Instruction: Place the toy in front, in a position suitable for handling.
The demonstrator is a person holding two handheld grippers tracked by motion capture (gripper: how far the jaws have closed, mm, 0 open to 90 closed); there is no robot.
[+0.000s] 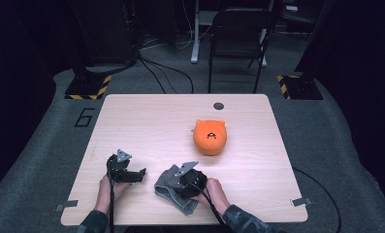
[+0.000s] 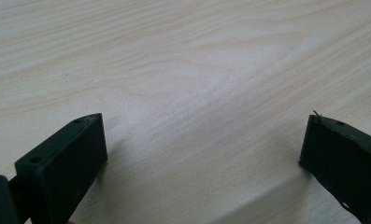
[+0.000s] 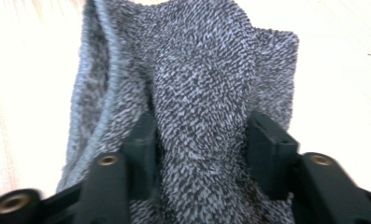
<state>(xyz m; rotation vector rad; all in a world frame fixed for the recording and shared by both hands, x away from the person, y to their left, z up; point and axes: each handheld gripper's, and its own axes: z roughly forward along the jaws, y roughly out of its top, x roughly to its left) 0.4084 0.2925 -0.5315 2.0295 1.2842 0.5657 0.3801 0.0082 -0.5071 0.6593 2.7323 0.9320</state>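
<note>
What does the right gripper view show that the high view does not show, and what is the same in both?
The right gripper view shows the two black jaws pressed against a bunched fold of the grey knitted cloth, and its speckled weave and rolled edge.

The high view shows the orange plush toy, the left gripper beside the cloth, both hands, the dark round spot near the table's far edge, and the chair on the floor behind.

Both show the cloth, the right gripper on it, and the light wooden table.

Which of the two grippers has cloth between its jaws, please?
The right gripper: its jaws pinch a fold of the grey knitted cloth. The left gripper stands open over bare table.
</note>
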